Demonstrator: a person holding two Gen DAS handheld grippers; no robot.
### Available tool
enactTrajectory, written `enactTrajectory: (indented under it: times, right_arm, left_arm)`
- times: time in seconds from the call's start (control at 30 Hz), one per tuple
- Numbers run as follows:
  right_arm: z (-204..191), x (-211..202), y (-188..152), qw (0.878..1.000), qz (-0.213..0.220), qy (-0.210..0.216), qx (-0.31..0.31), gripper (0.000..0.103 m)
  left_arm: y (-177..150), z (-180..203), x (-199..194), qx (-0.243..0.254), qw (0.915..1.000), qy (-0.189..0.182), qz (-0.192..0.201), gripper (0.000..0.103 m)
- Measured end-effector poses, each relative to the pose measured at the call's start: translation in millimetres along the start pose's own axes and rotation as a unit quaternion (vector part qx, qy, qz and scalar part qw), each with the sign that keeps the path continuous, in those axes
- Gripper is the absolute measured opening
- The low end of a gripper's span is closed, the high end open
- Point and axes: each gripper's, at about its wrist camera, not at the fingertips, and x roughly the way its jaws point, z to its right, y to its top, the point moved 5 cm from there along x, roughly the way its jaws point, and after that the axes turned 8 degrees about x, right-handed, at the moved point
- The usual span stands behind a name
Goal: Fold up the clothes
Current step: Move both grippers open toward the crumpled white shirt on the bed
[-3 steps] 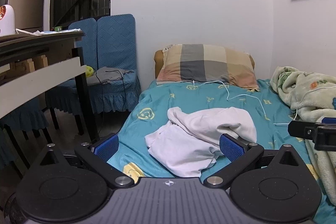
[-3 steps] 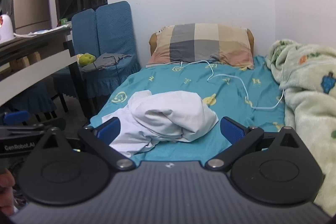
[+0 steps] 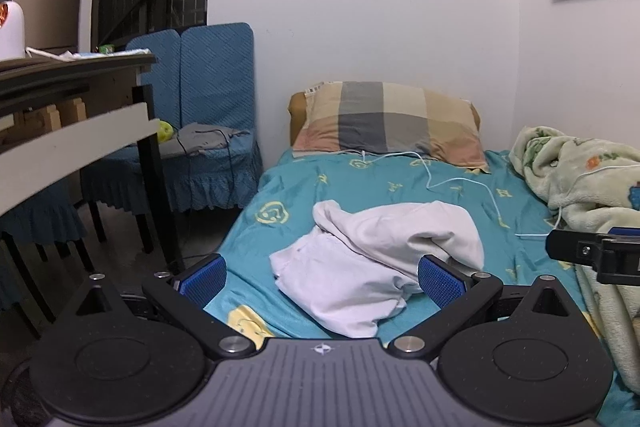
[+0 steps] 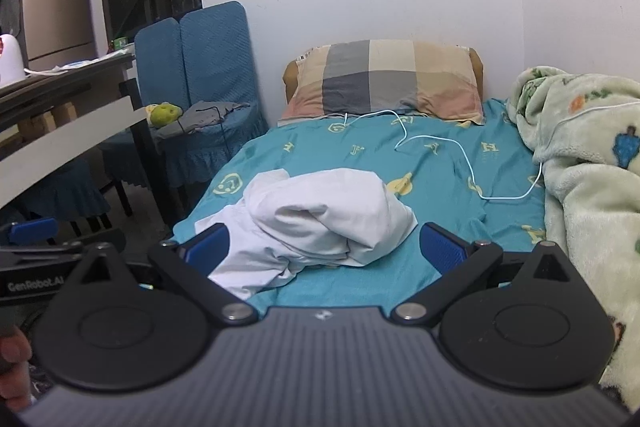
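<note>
- Against the views a moment back, we find almost nothing moved — the garment lies in the same white heap, and both grippers frame it as they did.
- That tells us the folding has not begun; we judge this a pause in the approach, with the first grasp yet to come.
- The garment sits bunched on the bed, near its foot edge and toward the left side, one flap trailing closer to us (no hem or sleeve can be picked out).
- Left gripper — held low and level at the foot edge, jaws spread wide, nothing between them, the heap just beyond its tips.
- Right gripper — same posture, jaws wide and empty, aimed at the heap's rounded bulk.
- A white cable runs across the sheet beyond the garment, well apart from it.
- A blanket is piled along the right edge.
</note>
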Motion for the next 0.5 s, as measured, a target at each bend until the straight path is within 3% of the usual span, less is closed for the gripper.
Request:
enactTrajectory:
  times: [0.13,0.5]
  right_arm:
    - [-3.7,-0.3,-0.9,1.000,0.001,-0.006,-0.011,0.103]
    - [-0.8,-6.4,-5.0,1.000,0.004,-0.005,0.000,0.103]
  left_arm:
    - [0.8,-19.5,1.9,-0.037,0.9988,-0.030,-0.011,0.103]
    - [-11.2,1.6,-4.5,-0.004,0.9995,-0.032,-0.001,0.103]
